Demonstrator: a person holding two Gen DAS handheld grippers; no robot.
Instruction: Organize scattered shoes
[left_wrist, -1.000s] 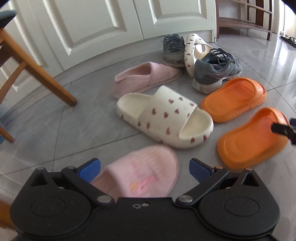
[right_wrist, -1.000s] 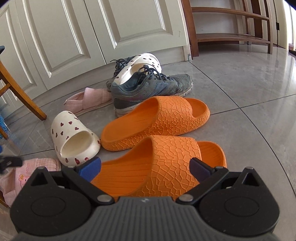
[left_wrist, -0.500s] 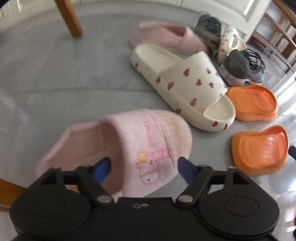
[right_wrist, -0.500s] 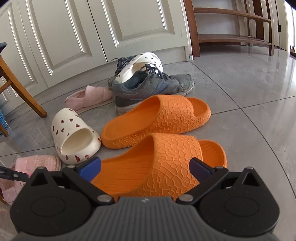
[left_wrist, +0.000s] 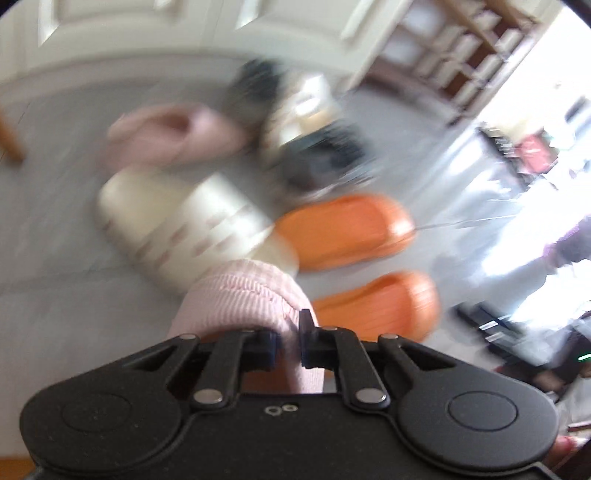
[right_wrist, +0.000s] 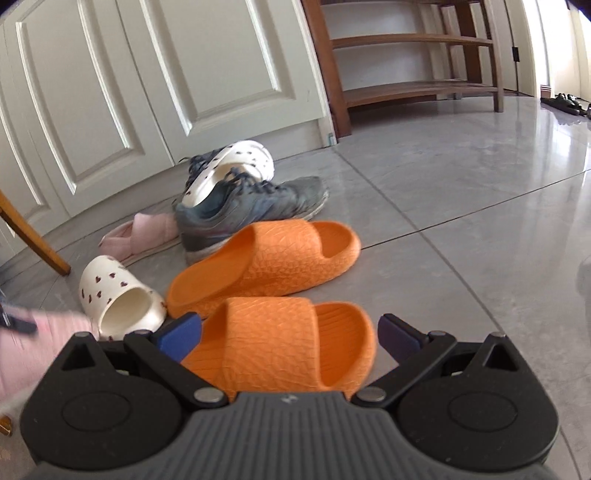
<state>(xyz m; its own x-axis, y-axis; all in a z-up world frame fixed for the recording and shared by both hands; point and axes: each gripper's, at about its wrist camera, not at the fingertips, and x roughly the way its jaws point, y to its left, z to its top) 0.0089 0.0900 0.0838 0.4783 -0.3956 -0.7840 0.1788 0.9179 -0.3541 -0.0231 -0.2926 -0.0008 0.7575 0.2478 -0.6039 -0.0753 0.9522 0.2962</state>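
Observation:
My left gripper (left_wrist: 288, 332) is shut on a pink knit slipper (left_wrist: 243, 295) and holds it off the floor; the left wrist view is blurred. The slipper also shows at the left edge of the right wrist view (right_wrist: 44, 336). My right gripper (right_wrist: 290, 332) is open around the near orange slide (right_wrist: 280, 343), one finger on each side. A second orange slide (right_wrist: 273, 258) lies just behind it. A white heart-print slide (right_wrist: 122, 302) lies to the left. A second pink slipper (right_wrist: 144, 232), a grey sneaker (right_wrist: 251, 210) and another white heart-print slide (right_wrist: 232, 166) lie further back.
White panelled doors (right_wrist: 147, 92) stand behind the shoes. A wooden shoe rack (right_wrist: 406, 62) stands at the back right. A wooden chair leg (right_wrist: 33, 236) is at the left. The floor (right_wrist: 461, 206) is grey tile.
My left gripper has closed on the pink slipper and lifted it, swinging the view. My right gripper has stayed open and moved a little closer over the near orange slide.

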